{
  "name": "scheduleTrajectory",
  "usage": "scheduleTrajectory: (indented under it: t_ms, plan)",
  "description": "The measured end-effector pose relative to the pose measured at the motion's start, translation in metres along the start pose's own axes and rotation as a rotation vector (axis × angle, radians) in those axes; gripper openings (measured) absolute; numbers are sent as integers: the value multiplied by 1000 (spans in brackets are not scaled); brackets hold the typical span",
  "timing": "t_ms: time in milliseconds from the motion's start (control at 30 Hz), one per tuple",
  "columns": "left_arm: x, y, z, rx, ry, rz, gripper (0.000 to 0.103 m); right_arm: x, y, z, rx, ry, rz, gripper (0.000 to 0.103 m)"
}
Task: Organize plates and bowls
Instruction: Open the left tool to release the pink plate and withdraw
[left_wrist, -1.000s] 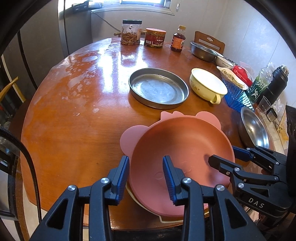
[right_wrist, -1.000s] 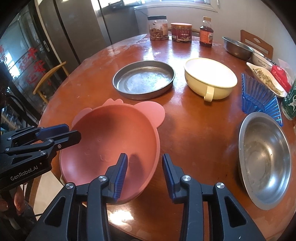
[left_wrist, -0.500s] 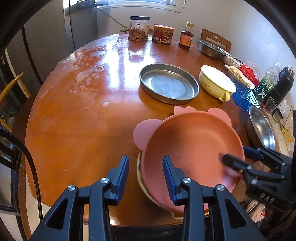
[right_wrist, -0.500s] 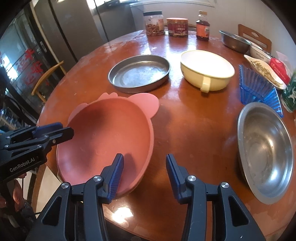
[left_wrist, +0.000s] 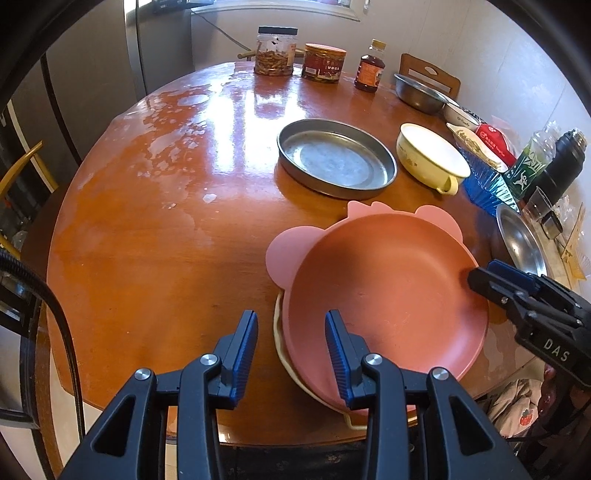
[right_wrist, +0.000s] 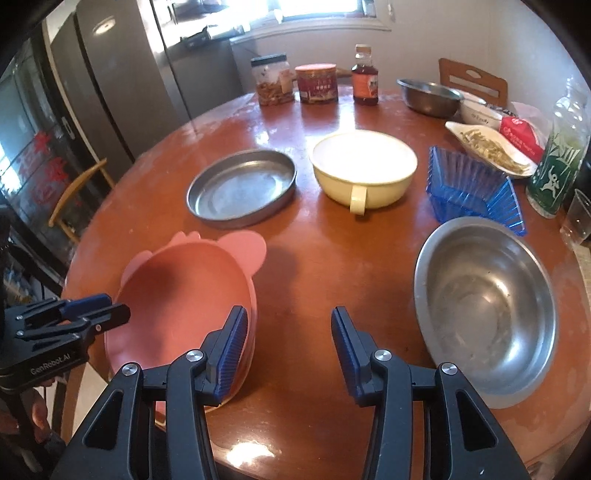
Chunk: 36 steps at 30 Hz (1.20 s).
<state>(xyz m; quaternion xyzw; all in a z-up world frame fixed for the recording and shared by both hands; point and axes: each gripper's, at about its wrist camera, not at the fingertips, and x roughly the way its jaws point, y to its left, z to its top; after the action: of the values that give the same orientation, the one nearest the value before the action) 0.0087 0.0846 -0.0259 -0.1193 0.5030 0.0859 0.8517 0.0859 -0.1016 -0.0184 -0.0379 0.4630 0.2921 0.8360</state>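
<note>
Round reddish-brown wooden table (left_wrist: 155, 236) laid with scattered dishes. At 5 o'clock in the left wrist view: pink plastic plate with ear-shaped tabs (left_wrist: 384, 291), resting on a cream plate (left_wrist: 280, 347) whose rim shows beneath its near edge; stack close to the table's near edge. Left gripper (left_wrist: 291, 350) partly open, jaws astride the near-left rim of the stack without pressing, nothing held. Right gripper (right_wrist: 288, 343) partly open and empty, left jaw just beside the pink plate's right edge, right jaw over bare wood; in the left wrist view, tips at the plate's 3 o'clock rim.

Still separate: shallow round steel pan (right_wrist: 242, 188) at 12 o'clock from the stack; cream enamel bowl with a handle (right_wrist: 364, 171) to its right; blue ribbed plastic dish (right_wrist: 469, 190) at 2 o'clock; large steel bowl (right_wrist: 484, 306) at 3 o'clock; smaller steel bowl (right_wrist: 430, 96) at the far edge among jars, bottles and a snack dish.

Progress, as judged: early. One pair of plates stacked; pan and bowls not yet gathered or nested. Likely next target not decidable.
</note>
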Motion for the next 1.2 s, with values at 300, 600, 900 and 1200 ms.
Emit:
scheduleTrajectory:
  t_ms: [300, 600, 900, 1200]
  plan:
    - [3, 4, 2, -5, 5, 12, 41, 14, 10, -4, -37, 43, 3, 49]
    - [4, 8, 2, -17, 11, 17, 43, 14, 31, -5, -120, 22, 8, 49]
    - [3, 14, 3, -31, 8, 19, 43, 19, 46, -7, -168, 38, 8, 49]
    - [2, 19, 4, -39, 4, 16, 43, 27, 63, -6, -211, 54, -5, 49]
